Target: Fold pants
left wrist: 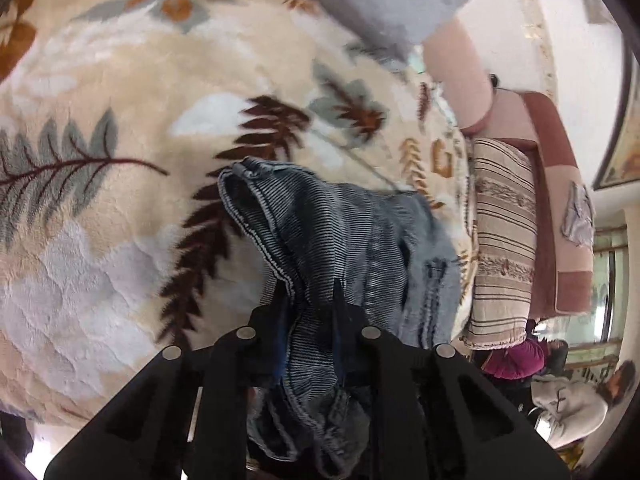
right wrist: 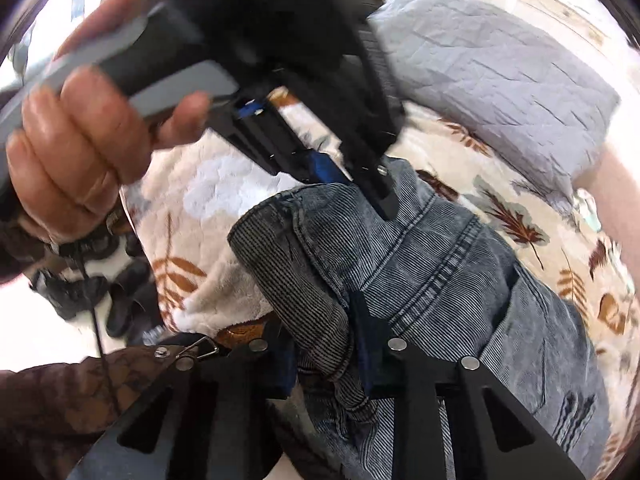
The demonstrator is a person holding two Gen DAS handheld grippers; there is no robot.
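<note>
Left gripper [left wrist: 310, 292] fingers pinch pants [left wrist: 352, 232] edge; right gripper [right wrist: 320, 316] fingers clamp bunched fold over bed [left wrist: 120, 80].

Pants [right wrist: 440, 264] lower part cut off; pillow [right wrist: 492, 76] blurred.

A home bedroom: a bed under a plush leaf-print blanket [left wrist: 120, 80], a grey pillow [right wrist: 500, 76], a padded headboard [left wrist: 560, 208], shoes [right wrist: 124, 292] on the floor.
</note>
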